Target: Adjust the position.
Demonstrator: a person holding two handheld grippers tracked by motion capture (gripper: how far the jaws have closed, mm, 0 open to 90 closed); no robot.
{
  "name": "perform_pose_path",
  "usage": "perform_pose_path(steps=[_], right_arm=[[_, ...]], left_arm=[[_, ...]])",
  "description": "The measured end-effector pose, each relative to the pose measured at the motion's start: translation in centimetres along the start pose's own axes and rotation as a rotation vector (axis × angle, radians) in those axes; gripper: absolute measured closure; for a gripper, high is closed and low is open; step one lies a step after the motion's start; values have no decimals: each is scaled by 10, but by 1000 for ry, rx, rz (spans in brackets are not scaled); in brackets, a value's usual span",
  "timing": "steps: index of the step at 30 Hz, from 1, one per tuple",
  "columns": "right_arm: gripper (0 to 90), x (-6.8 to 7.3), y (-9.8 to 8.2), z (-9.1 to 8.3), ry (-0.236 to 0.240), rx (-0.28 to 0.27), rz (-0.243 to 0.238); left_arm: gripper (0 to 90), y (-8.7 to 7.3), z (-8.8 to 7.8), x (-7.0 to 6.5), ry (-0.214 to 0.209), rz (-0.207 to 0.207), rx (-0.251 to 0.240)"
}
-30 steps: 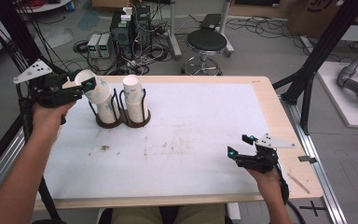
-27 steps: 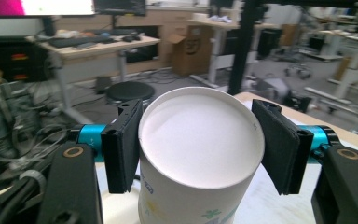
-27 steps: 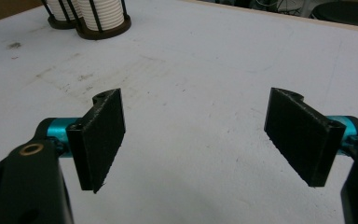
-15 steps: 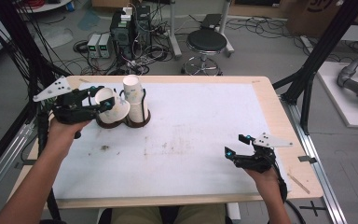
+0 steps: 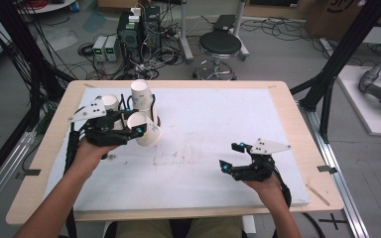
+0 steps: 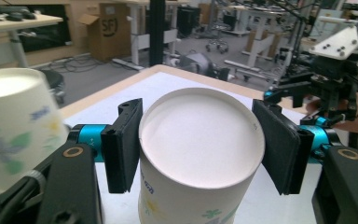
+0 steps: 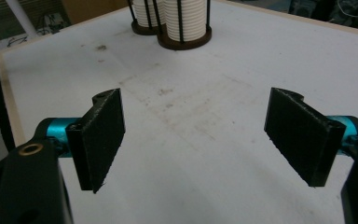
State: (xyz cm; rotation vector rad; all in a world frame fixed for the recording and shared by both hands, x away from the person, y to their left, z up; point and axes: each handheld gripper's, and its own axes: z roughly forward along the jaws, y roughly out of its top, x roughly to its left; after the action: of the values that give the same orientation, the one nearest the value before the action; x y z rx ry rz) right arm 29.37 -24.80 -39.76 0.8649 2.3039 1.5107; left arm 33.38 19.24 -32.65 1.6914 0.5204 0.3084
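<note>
A white paper cup with a flower print hangs tilted above the white mat, and my left gripper is shut on it. In the left gripper view the two black pads press the cup just under its bottom end, which faces the camera. Behind it, two stacks of cups stand in black wire holders: one close by and one to its left. My right gripper is held low over the mat at the front right. Its jaws are open with nothing between them.
The white mat covers most of the wooden table. A dark stain marks the mat near my left hand. In the right gripper view both cup holders stand at the far end.
My left gripper took a cup off the left stack, then carried it right and toward me, tilting it. The right gripper barely moved.
</note>
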Motion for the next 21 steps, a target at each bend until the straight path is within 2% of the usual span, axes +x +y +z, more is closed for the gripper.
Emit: perform_pose_path(steps=[5,10,11,17,21], right_arm=[[208,6,7,14,65,15,-16],[208,8,10,20,103,23,-34],[208,9,13,23,123,23,-40],[208,16,20,31,159,27,-84],[208,20,25,38,191,35,-100]], left_arm=[[365,-5,13,-8,-31,4,22],[365,-8,26,-16,-70,8,38],[365,-8,28,-17,-78,11,42],[365,-10,44,-27,-123,40,76],[364,-12,52,-31,-143,40,86]])
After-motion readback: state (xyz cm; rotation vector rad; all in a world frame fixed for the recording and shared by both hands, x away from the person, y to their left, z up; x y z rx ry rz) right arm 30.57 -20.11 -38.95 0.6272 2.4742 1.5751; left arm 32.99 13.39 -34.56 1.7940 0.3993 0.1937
